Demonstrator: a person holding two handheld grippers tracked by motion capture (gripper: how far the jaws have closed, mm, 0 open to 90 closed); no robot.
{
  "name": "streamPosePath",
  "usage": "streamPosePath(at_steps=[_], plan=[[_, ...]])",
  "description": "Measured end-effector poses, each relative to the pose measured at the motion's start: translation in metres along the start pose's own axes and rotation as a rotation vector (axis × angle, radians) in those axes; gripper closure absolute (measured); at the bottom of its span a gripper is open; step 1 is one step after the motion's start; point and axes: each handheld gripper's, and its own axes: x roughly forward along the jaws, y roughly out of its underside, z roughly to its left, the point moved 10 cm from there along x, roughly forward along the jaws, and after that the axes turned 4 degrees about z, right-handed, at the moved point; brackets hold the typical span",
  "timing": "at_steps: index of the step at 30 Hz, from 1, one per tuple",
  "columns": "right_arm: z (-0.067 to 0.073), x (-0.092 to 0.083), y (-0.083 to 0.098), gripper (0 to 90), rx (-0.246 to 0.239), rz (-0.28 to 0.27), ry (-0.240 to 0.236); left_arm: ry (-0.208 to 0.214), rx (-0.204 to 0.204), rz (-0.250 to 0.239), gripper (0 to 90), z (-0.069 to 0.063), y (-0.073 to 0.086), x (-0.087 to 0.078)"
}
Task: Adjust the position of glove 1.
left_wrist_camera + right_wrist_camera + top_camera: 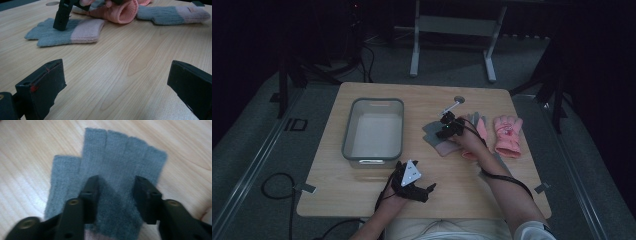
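A light wooden table (362, 187) stands on grey carpet (257, 145) in a dim room. Beyond the table, a white metal frame (452, 30) stands against darkness.

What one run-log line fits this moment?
right gripper: jaws down on grey glove, not closed | left gripper: open over bare table | tub: empty

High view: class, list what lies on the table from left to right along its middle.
Clear plastic bin → grey-and-pink glove under the right gripper → pink glove.
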Motion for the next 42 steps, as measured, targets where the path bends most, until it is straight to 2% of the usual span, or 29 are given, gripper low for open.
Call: streamPosePath(at_steps=[2, 3, 4, 5, 7, 8, 10, 12, 13, 17, 21, 24, 26, 28, 29, 30, 32, 38, 40, 42], plan=[[0.002, 0.000, -0.001, 69.9, 0.004, 0.003, -0.022, 0.000, -0.002, -0.001, 0.9, 0.000, 0.000, 0.000], [0.002, 0.000, -0.001, 69.9, 0.004, 0.003, -0.022, 0.000, -0.002, -0.001, 0.9, 0.000, 0.000, 0.000], [0.002, 0.000, -0.001, 74.1, 0.017, -0.002, -0.036, -0.001, -0.003, 0.000, 0.9, 0.000, 0.000, 0.000], [0.003, 0.000, -0.001, 78.3, 0.053, -0.007, -0.047, -0.001, -0.002, 0.000, 0.9, 0.000, 0.000, 0.000], [0.006, -0.004, 0.000, 79.5, 0.087, 0.004, -0.046, -0.006, -0.003, -0.001, 1.0, 0.000, 0.000, 0.000], [0.009, -0.010, -0.001, 79.8, 0.090, -0.005, -0.044, -0.008, -0.002, -0.001, 1.0, 0.000, 0.000, 0.000], [0.016, -0.027, -0.003, 80.0, 0.116, -0.045, -0.038, -0.010, -0.002, -0.004, 1.0, 0.001, 0.000, -0.001], [0.022, -0.050, -0.005, 80.0, 0.166, -0.109, -0.029, -0.011, -0.005, -0.005, 0.9, 0.001, 0.000, -0.001], [0.025, -0.062, -0.005, 80.1, 0.169, -0.135, -0.012, -0.012, -0.004, -0.004, 1.0, 0.001, 0.000, -0.001], [0.040, -0.108, 0.002, 80.0, 0.270, -0.265, 0.016, -0.019, -0.003, -0.009, 0.9, 0.002, 0.000, -0.001], [0.051, -0.126, 0.025, 80.1, 0.356, -0.329, 0.077, -0.017, -0.002, -0.016, 0.9, 0.002, -0.001, -0.002], [0.067, -0.117, 0.043, 80.0, 0.382, -0.314, 0.064, -0.017, 0.002, -0.020, 0.9, 0.002, -0.001, -0.002], [0.082, -0.098, 0.061, 80.0, 0.400, -0.269, 0.060, -0.018, 0.003, -0.019, 0.9, 0.002, -0.001, -0.002], [0.086, -0.093, 0.067, 80.1, 0.407, -0.255, 0.056, -0.017, 0.003, -0.019, 0.9, 0.001, -0.001, -0.002], [0.091, -0.086, 0.073, 80.0, 0.422, -0.245, 0.054, -0.019, 0.005, -0.016, 0.9, 0.002, -0.001, -0.002], [0.100, -0.068, 0.084, 79.9, 0.425, -0.201, 0.040, -0.019, 0.005, -0.017, 0.9, 0.001, -0.001, -0.002], [0.101, -0.055, 0.090, 79.4, 0.436, -0.171, 0.043, -0.019, 0.004, -0.018, 0.9, 0.001, -0.001, -0.002], [0.101, -0.049, 0.091, 68.0, 0.435, -0.179, 0.072, -0.013, 0.001, -0.016, 1.0, 0.001, -0.001, -0.002], [0.102, -0.050, 0.090, 64.7, 0.436, -0.179, 0.070, -0.014, 0.001, -0.015, 0.9, 0.001, -0.001, -0.002], [0.102, -0.059, 0.087, 60.7, 0.426, -0.198, 0.050, -0.013, 0.001, -0.016, 0.9, 0.001, -0.001, -0.002]])
